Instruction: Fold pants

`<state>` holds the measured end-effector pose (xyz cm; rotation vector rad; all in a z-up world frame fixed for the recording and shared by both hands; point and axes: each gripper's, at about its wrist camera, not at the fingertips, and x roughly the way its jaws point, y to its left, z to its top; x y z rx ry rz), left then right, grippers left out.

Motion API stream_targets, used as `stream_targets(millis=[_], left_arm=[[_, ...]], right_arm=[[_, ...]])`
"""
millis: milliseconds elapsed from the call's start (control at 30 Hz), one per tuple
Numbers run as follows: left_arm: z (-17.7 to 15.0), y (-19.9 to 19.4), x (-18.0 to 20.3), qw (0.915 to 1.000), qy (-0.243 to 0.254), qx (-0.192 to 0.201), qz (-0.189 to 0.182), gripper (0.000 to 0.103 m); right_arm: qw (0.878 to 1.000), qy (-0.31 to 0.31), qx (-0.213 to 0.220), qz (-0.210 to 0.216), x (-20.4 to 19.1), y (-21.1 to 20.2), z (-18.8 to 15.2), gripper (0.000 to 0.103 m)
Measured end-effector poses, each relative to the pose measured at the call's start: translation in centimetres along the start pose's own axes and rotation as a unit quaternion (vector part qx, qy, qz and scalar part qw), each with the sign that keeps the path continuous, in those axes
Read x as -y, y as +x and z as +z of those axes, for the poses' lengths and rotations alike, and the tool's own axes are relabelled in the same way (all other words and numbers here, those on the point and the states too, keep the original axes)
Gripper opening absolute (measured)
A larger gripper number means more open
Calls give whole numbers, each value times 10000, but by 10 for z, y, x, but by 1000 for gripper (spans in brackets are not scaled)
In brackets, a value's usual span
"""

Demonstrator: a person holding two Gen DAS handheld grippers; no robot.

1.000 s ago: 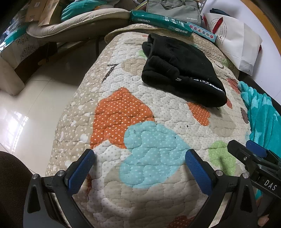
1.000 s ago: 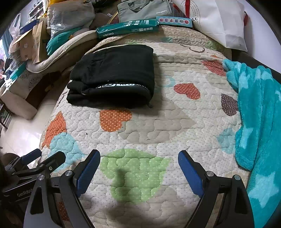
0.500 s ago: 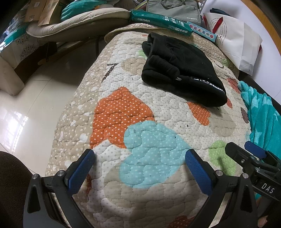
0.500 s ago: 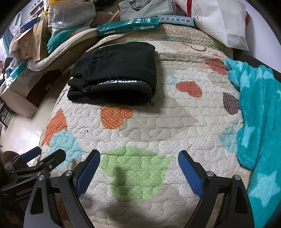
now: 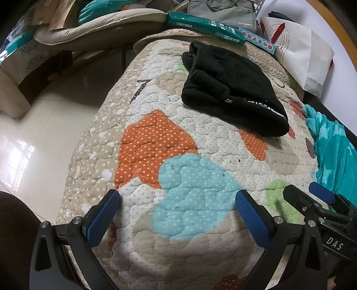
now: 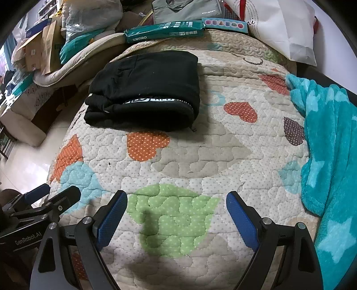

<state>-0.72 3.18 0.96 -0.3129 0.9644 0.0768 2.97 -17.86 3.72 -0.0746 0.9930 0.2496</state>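
Note:
Black pants lie folded into a thick rectangle on the far part of a patchwork quilt; they also show in the right wrist view, white lettering along the near fold. My left gripper is open and empty, low over the quilt's near edge, well short of the pants. My right gripper is open and empty over a green patch, beside the left one. Each gripper shows in the other's view, the right gripper at lower right and the left gripper at lower left.
A teal fleece blanket lies along the quilt's right side. A green box, a grey bag and a white paper bag stand at the far end. Tiled floor and cluttered cushions are to the left.
Both grippers have drifted slightly; the right wrist view has edged a little closer to the pants. Both stay open and the pants have not moved.

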Motion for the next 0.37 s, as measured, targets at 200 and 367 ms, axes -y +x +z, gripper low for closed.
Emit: stream_targets(millis=[200,367], left_arm=[[-1,1,-3,10000,4,45,26,103],[-4,-4,0,9999,110,79,8,103]], right_arm=[[10000,-43,11,-36,-1,-1,0,93],[9999,-90,34,-128,-1,-2,-1,93]])
